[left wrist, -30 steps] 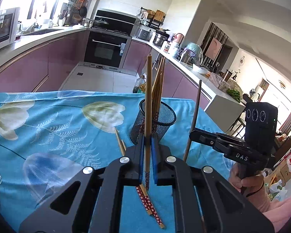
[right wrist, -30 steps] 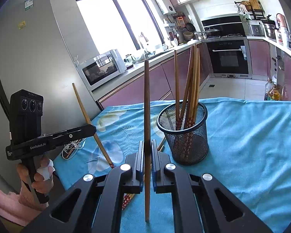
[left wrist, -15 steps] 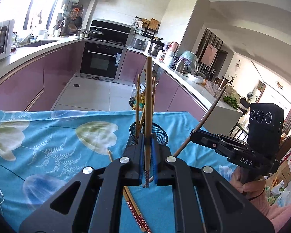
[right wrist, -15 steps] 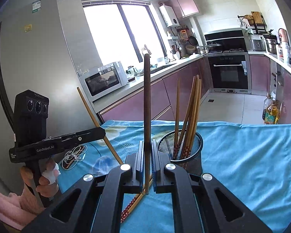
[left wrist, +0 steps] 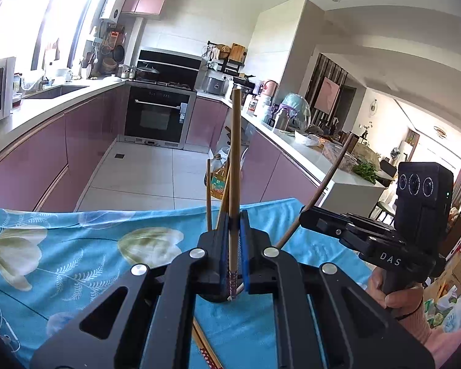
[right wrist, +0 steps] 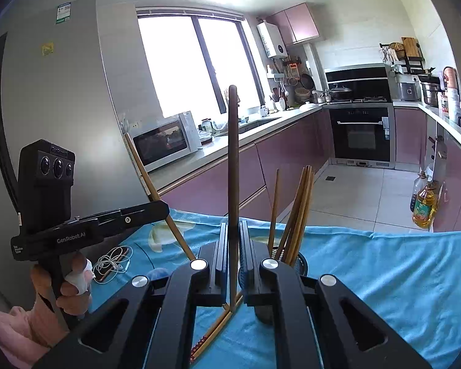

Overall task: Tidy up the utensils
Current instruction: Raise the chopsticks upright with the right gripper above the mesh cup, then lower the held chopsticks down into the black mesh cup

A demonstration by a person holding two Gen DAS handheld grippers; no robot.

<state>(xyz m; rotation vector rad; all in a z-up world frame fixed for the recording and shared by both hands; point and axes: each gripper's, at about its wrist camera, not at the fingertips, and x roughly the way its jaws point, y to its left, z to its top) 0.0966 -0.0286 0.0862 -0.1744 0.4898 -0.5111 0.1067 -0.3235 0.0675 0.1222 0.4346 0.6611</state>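
My left gripper [left wrist: 234,224] is shut on a pale bamboo chopstick [left wrist: 235,160] that stands upright, its patterned lower end just under the jaws. In the right wrist view my right gripper [right wrist: 233,230] is shut on a dark brown chopstick [right wrist: 233,169], also upright. Each gripper shows in the other's view, the left gripper [right wrist: 164,208] at left and the right gripper [left wrist: 304,215] at right. The black mesh cup [right wrist: 301,263] holds several chopsticks [right wrist: 298,209] and sits just behind and below the jaws, largely hidden. Two patterned chopsticks [right wrist: 215,329] lie on the cloth below.
A blue flowered cloth [right wrist: 384,270] covers the table. White earphones on a phone [right wrist: 113,263] lie near its left edge. A bottle of oil [right wrist: 424,206] stands on the kitchen floor beyond the table. A hand [left wrist: 396,301] grips the right tool's handle.
Both grippers have risen with their chopsticks, whose lower ends are now off the cloth. The mesh cup has sunk lower in both views, behind the jaws.
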